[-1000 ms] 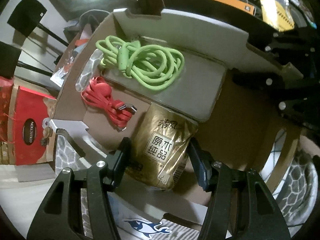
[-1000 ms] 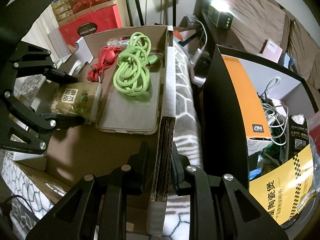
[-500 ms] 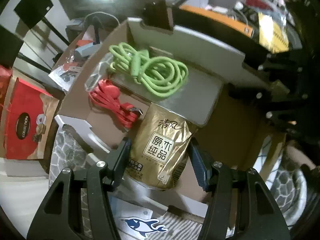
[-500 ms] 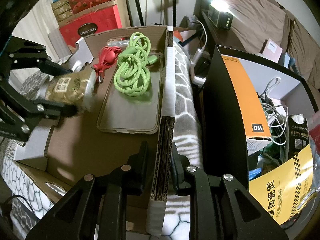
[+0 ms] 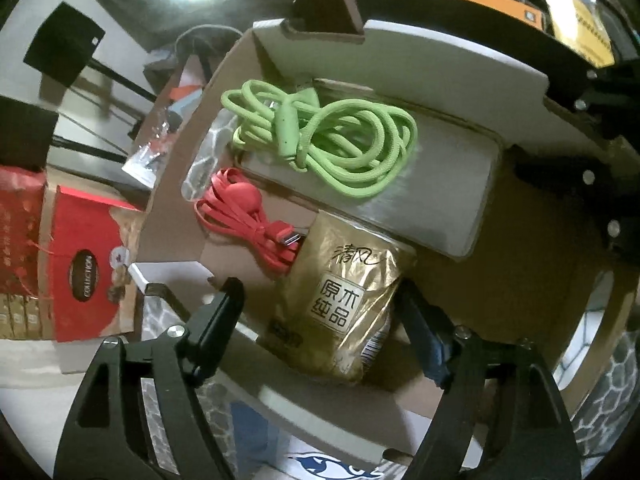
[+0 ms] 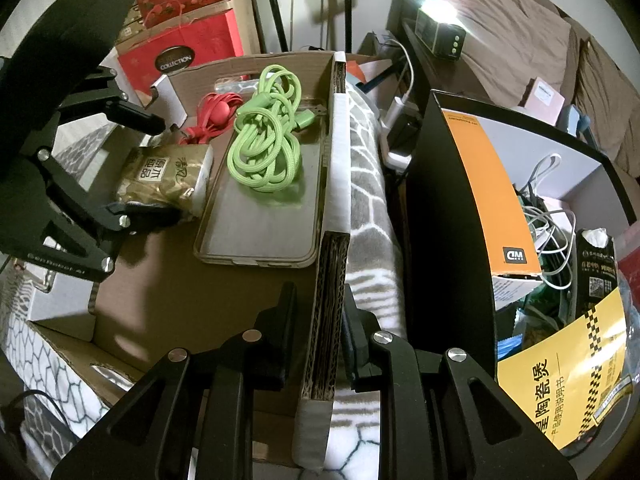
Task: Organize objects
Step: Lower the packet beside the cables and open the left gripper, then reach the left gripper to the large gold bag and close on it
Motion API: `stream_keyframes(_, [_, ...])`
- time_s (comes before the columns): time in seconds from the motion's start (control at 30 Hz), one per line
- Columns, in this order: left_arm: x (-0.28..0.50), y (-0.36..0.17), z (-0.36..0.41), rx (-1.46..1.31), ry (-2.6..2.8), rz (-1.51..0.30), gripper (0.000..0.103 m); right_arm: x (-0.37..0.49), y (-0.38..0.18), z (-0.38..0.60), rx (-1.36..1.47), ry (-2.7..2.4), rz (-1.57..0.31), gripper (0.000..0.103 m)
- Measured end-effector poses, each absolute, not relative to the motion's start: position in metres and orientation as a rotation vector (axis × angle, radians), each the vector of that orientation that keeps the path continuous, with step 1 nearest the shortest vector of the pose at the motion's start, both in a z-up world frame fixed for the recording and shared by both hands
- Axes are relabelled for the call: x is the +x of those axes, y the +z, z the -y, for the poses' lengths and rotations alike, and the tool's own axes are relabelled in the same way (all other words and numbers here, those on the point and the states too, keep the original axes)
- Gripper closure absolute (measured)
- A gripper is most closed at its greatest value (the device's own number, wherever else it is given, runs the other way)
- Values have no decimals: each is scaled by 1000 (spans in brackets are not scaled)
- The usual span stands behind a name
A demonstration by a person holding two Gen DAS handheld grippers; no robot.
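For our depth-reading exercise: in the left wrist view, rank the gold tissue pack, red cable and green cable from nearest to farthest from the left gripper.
1. Gold tissue pack: between the left gripper fingers.
2. Red cable: beyond it, left.
3. Green cable: farthest, on the clear tray.

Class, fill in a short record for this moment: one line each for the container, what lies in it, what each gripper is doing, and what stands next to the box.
container: cardboard box, open top
contents: green cable coiled on a clear phone case; red cable beside the case; gold tissue pack
left gripper: open, fingers on either side of the tissue pack, left finger clear of it
right gripper: shut on the box wall
beside box: black-and-orange box
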State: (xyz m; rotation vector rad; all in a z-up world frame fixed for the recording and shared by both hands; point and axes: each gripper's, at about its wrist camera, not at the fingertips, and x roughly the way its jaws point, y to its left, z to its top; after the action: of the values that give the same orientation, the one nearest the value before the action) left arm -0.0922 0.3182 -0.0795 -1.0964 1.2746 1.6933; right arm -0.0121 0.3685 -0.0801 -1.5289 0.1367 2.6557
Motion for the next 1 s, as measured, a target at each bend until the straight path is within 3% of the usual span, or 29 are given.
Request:
stream_keyframes(0.13, [-86, -66, -310, -1047, 1723, -1248, 27, -12, -80, -368, -1529, 2655, -136, 82])
stream_keyframes(0.53, [-112, 9, -218, -1142, 1908, -776, 21, -11, -80, -369, -1527, 2657, -137, 82])
stream_keyframes(1.0, [-142, 4, -62, -1422, 2133, -499, 21, -12, -79, -368, -1529, 2642, -116, 82])
